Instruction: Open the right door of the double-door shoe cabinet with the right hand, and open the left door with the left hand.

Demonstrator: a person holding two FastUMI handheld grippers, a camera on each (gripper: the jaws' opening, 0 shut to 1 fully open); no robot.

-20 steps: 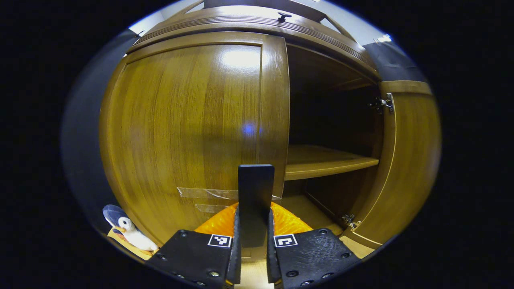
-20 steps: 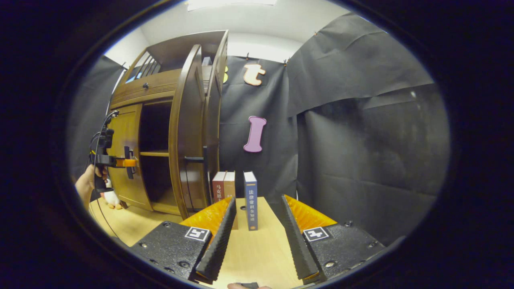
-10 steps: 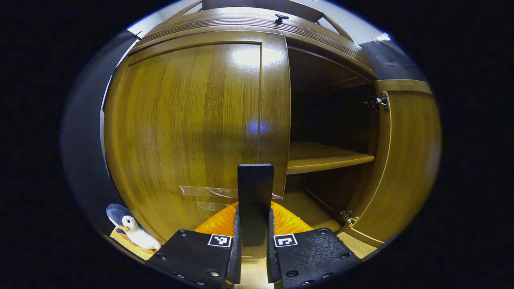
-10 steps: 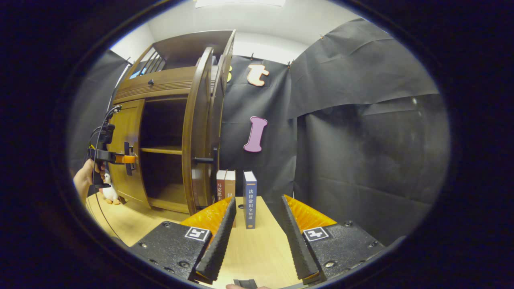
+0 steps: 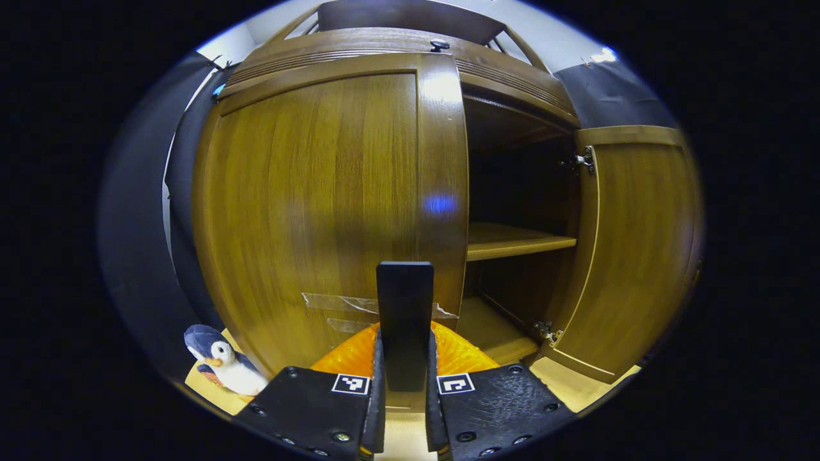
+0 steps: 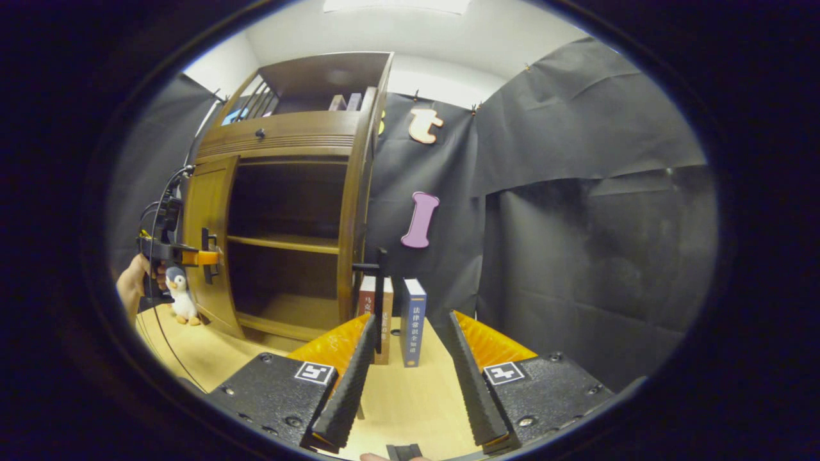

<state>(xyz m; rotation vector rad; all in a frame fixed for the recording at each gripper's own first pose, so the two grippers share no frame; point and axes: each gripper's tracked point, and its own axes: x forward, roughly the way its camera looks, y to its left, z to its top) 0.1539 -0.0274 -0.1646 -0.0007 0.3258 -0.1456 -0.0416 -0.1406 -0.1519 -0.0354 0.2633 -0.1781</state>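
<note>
Gripping the left door handle (image 5: 404,320) with the left gripper (image 5: 403,342), both fingers clenched flat on the sides of that tall black bar. Sits at the inner edge of the left door (image 5: 314,205) of the shoe cabinet (image 5: 410,48), low down, next to some clear tape. Looks almost shut, this door; hard to tell for sure.

Seen from the right gripper view: right gripper (image 6: 412,317) released, jaws wide apart and holding nothing, hanging over the table (image 6: 211,352) well away from the cabinet. Right door (image 6: 351,218) swung wide open, seen edge-on, with its own black handle (image 6: 378,282) sticking out toward the books (image 6: 413,320). Inside, a bare wooden shelf (image 5: 512,240).

About the left door: hard wood, stiff, probably a bit heavy, and shiny — likely too slippery to grab by the flat front. Best held right where the grip is now, on the handle, far from the hinges, so a small pull should turn it. Probably swings in a curve, so better to pull in a curve too and not straight back. Worth keeping the squeeze firm, since a smooth bar could slide out. Also worth minding the toy penguin (image 5: 224,368) on the table near the left corner of the cabinet — may be in the door's way.
</note>
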